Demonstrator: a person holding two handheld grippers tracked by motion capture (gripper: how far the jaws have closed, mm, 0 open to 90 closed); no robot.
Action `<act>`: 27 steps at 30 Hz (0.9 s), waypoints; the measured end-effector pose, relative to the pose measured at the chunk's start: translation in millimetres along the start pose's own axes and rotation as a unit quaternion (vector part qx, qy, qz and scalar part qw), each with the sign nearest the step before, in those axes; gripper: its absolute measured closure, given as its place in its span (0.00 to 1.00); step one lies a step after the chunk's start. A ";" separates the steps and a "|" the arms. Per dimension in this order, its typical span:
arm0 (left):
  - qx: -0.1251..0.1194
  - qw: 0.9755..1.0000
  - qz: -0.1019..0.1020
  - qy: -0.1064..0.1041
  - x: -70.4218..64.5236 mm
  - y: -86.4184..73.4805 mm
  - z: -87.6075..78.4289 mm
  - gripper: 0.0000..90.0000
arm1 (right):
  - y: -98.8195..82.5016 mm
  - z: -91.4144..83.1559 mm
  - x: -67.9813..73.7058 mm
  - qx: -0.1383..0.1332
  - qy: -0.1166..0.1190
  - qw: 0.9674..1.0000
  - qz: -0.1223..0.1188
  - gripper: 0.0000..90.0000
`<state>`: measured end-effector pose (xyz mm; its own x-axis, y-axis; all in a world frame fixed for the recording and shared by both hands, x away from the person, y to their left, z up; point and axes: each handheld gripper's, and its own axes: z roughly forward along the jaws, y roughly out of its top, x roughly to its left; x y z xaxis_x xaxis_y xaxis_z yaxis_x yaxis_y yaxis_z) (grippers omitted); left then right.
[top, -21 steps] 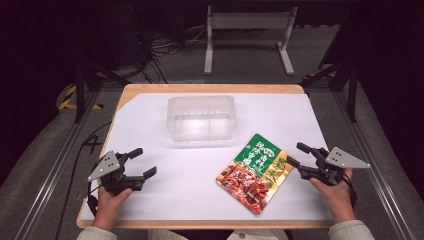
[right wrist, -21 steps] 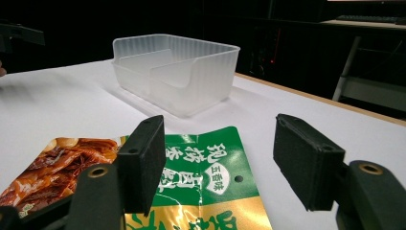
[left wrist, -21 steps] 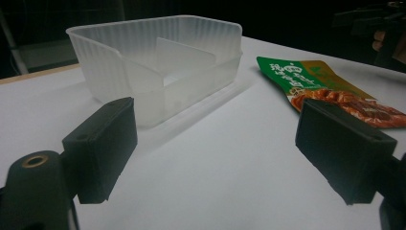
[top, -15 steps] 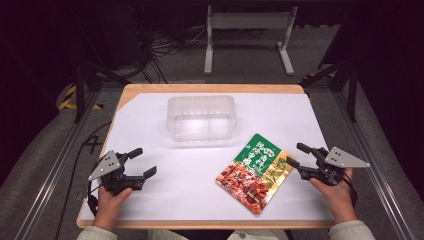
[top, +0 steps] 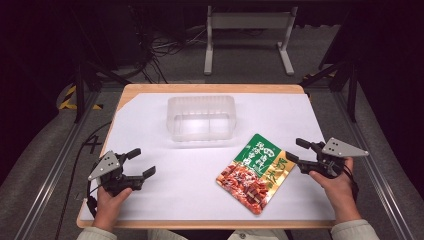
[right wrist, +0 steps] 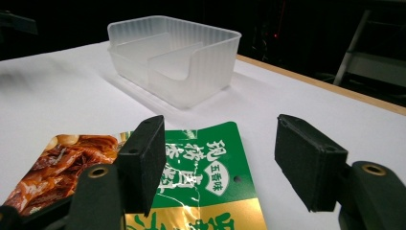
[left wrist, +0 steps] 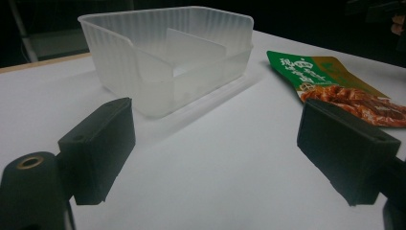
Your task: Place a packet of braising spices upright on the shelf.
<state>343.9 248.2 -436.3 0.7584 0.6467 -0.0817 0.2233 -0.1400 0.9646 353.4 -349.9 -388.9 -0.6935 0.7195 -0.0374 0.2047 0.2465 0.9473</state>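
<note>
The snack packet (top: 254,173) lay flat on the white desk (top: 150,130), just in front of the clear divided tray (top: 201,119). The right gripper (top: 296,150) sat beside the packet, fingers apart and empty, likely readying a grasp; the left gripper (top: 141,162) waited well apart, likewise spread.

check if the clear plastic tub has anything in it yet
Empty. The clear tub shows only its inner divider and bare floor in both gripper views, and the snack packet lies flat on the white table cover outside it.
</note>
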 end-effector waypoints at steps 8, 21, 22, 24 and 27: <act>0.003 1.000 -0.005 -0.005 -0.1 -0.5 -0.2 0.15 | 8.9 6.1 -9.2 0.010 0.010 0.999 0.035 0.38; 0.007 1.000 -0.005 -0.006 0.2 -0.5 0.9 0.15 | -7.8 23.3 -24.9 0.094 -0.005 0.993 0.070 0.38; 0.007 1.000 -0.008 -0.006 -0.3 -0.6 1.1 0.15 | -9.7 24.3 -25.8 0.101 -0.006 0.993 0.069 0.38; 0.006 1.000 -0.008 -0.007 -0.5 -0.6 1.4 0.15 | -14.3 27.0 -27.8 0.113 -0.002 0.991 0.075 0.37; 0.006 1.000 -0.005 -0.008 -0.2 -0.5 1.8 0.15 | -22.0 31.2 -31.2 0.128 0.004 0.988 0.087 0.35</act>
<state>344.8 246.8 -437.2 0.7658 0.6360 -0.0947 0.2382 -0.1438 0.9605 392.1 -357.5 -418.5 -0.6373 0.7609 0.1216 0.4878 0.2762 0.8281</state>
